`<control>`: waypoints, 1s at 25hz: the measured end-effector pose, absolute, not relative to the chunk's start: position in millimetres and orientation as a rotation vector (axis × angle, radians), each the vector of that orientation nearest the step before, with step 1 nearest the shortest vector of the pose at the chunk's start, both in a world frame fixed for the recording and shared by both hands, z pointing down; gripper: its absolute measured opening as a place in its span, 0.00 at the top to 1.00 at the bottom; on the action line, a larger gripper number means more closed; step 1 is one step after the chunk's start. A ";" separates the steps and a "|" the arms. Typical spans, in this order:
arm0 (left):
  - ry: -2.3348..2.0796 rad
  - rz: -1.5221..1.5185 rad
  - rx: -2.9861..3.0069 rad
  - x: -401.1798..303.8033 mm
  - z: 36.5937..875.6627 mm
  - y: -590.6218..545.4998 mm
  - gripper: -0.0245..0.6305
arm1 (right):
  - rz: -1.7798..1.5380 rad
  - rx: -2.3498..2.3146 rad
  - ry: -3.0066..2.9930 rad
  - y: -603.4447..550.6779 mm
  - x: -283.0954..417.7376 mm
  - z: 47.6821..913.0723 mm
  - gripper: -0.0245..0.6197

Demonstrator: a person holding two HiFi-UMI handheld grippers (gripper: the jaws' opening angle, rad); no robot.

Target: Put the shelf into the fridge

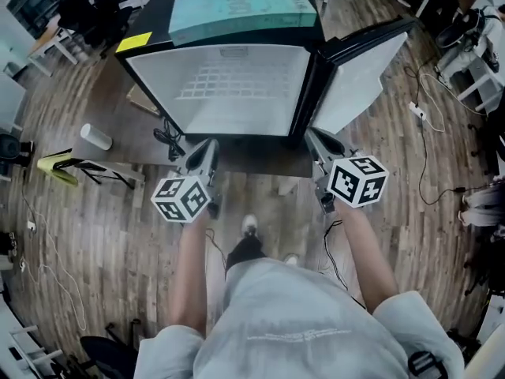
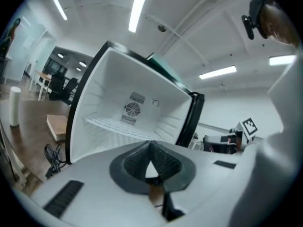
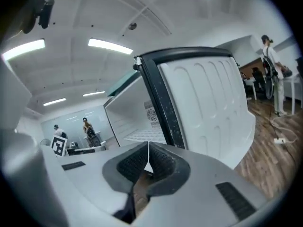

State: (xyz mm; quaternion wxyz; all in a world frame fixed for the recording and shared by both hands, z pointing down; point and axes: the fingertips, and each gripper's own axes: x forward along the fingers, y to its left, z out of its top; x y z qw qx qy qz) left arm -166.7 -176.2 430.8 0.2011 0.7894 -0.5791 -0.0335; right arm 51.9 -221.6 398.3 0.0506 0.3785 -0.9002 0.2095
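We hold our left gripper (image 2: 150,144) and right gripper (image 3: 148,146) with jaws pressed together on nothing, in front of the open black-framed, white-lined fridge (image 2: 102,86). The white wire shelf (image 2: 116,126) sits inside it, and the white-lined door (image 3: 208,108) stands open at its right.

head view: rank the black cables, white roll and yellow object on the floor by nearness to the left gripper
1. black cables, just left of the left gripper
2. white roll, farther left
3. yellow object, farthest left
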 end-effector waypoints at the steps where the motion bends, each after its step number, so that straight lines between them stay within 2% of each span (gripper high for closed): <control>1: -1.636 -0.065 2.236 -158.0 424.2 -164.6 0.93 | 0.583 1.129 -2.754 -212.9 57.8 391.2 0.93; 11: -1.828 0.069 2.383 -101.1 364.5 -55.6 0.93 | 0.148 0.938 -2.835 -123.0 96.3 331.5 0.94; 25: -2.041 0.158 2.560 -65.9 283.6 45.7 0.93 | -0.191 0.755 -2.949 -26.9 100.2 266.0 0.94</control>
